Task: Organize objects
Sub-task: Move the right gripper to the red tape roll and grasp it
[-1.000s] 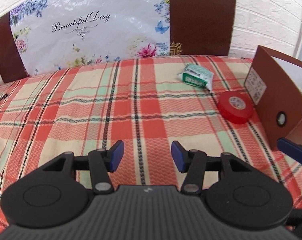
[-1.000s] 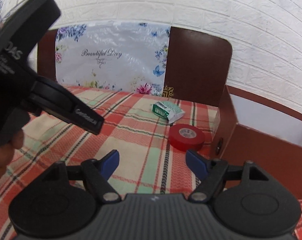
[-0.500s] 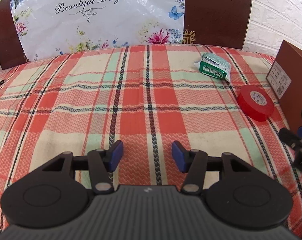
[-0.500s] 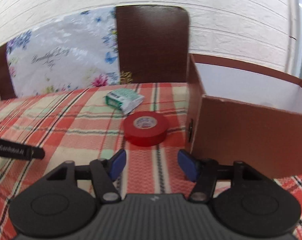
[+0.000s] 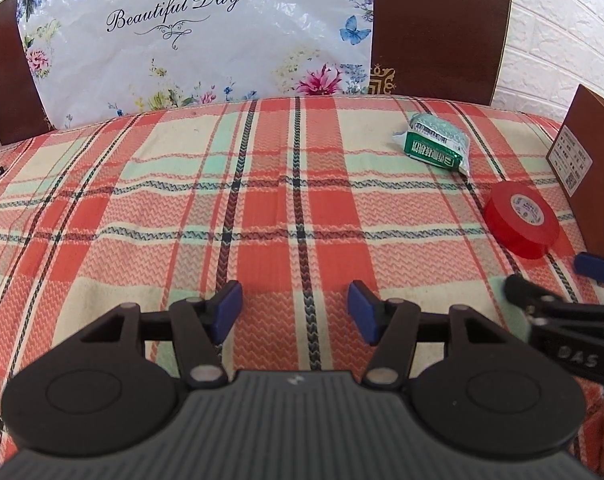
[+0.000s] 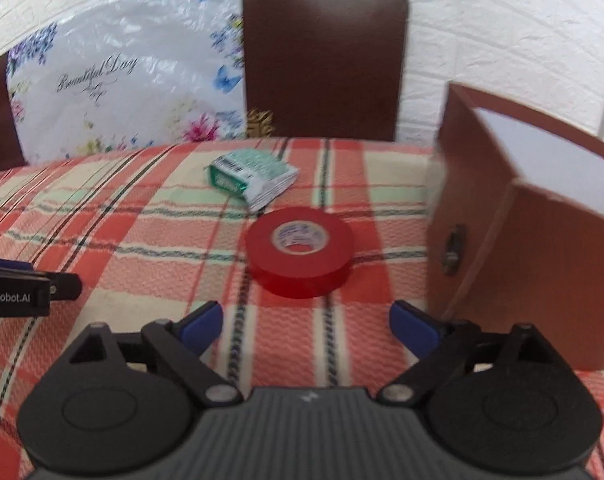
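- The red tape roll (image 6: pixel 299 251) lies flat on the plaid desk (image 5: pixel 181 208), core hole facing up, just beside the brown box (image 6: pixel 542 248), close to that box's left wall but not clearly touching it.
- The right tongs (image 6: pixel 306 326) sit just short of the roll, aimed at it, with the blue pads spread wide and holding nothing; the gap looks a little wider than the roll.
- Being round, the roll has no long axis to line up with, so the approach probably turns only on centring the gap on it and going straight ahead.
- The left tongs (image 5: pixel 294 310) are also spread and empty, hovering over bare cloth well to the left of the box; from them the roll (image 5: pixel 521 220) lies far off to the right.
- The right hand is plainly the nearer one, and looks the likelier to take the roll and carry it into the open box.
- A green packet (image 6: pixel 253 174) lies beyond the roll, farther from the tongs and left of the box, near the roll but apart from it.
- The right-wrist view is slightly blurred.
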The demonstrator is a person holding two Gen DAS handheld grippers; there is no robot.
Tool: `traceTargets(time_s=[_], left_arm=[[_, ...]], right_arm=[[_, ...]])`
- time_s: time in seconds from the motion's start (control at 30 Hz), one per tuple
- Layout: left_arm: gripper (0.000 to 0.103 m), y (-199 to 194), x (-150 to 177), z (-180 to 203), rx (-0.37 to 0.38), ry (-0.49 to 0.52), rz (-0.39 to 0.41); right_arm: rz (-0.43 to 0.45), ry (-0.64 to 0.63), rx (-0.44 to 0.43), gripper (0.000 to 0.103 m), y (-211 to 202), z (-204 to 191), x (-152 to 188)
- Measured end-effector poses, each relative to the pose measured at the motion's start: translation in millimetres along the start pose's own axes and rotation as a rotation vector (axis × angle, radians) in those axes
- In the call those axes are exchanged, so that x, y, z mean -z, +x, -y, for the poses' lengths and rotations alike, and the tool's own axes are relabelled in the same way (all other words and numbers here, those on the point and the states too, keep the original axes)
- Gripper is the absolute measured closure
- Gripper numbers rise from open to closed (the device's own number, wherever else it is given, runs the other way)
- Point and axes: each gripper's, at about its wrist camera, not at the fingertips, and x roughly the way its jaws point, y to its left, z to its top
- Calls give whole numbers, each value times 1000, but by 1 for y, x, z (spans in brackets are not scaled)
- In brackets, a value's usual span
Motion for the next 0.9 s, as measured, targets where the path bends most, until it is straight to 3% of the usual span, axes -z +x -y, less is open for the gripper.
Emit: traceTargets(time_s=[0.47, 0.7, 0.9], left_arm=[[40, -3, 0, -5, 45, -32, -34], [39, -4, -1, -11, 72, -59, -47], [39, -6, -3, -22, 120, -125, -68]], right_arm=[[-6, 35, 21, 8, 38, -8, -22], [19, 31, 24, 26, 44, -11, -27], [29, 17, 26, 26, 46, -14, -27]])
